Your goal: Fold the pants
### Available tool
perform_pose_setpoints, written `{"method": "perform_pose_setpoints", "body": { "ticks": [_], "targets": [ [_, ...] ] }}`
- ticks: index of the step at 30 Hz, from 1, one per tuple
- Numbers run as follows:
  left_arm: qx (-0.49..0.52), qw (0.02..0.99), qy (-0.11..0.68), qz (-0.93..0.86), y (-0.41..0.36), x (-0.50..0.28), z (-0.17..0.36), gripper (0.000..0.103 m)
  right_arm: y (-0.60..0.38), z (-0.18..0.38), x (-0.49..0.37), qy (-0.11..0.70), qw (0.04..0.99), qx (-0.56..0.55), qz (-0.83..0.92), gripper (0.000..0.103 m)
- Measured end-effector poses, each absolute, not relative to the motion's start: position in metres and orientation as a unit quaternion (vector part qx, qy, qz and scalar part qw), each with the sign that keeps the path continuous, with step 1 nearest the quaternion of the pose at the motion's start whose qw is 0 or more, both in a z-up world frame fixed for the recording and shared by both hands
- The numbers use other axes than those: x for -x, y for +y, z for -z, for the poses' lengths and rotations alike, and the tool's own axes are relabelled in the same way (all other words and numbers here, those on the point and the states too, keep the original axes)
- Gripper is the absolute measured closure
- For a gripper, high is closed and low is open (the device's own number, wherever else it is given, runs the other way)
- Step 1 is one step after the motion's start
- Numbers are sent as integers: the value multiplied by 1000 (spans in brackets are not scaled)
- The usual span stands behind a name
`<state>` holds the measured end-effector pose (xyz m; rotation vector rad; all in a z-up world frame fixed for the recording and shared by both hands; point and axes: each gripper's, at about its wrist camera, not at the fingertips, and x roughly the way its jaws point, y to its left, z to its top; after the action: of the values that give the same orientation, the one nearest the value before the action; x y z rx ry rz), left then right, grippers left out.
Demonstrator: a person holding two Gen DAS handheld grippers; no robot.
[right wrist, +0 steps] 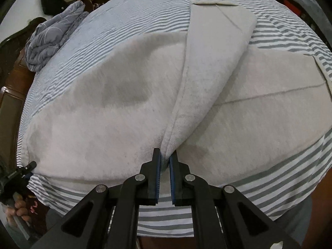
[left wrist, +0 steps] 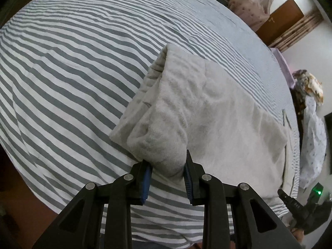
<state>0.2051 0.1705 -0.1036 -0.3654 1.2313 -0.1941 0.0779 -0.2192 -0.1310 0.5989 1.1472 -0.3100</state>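
1. This is a bedroom in a home: a wide bed under a grey-and-white striped sheet fills both views.
2. A rumpled grey quilt lies at the bed's 10 o'clock edge, beside a dark wooden bed frame.
3. A brown wooden door stands at 1 o'clock.
4. Clothes hang at 3 o'clock.

A bed in grey-striped sheet carries pale pants; a bundled grey blanket lies at its edge.

One pants, one striped bedsheet, two grippers.
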Motion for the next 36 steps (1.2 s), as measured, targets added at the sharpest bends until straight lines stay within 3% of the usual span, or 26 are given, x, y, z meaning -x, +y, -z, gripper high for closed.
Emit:
{"method": "perform_pose_setpoints", "body": {
  "ticks": [8,13,15,20,22,29,36],
  "targets": [
    [160,789,588,76,162,-210,101,70,-213,159,-80,552,781,-250,147,95],
    [195,775,597,74,174,-207,98,69,-225,163,-75,542,777,-293,129,93],
    [184,778,597,74,174,-200,92,69,-230,163,-74,539,773,-317,107,87],
    [141,793,589,63,168,-178,71,69,-249,147,-61,525,778,-332,97,58],
    [121,809,572,63,163,-167,60,69,-256,136,-55,516,788,-321,97,57],
    [25,867,477,140,79,-137,22,62,-319,92,-53,503,812,-269,120,56],
    [-25,823,487,291,-70,-123,56,62,-374,57,-105,517,818,-209,139,56]
  ]
}}
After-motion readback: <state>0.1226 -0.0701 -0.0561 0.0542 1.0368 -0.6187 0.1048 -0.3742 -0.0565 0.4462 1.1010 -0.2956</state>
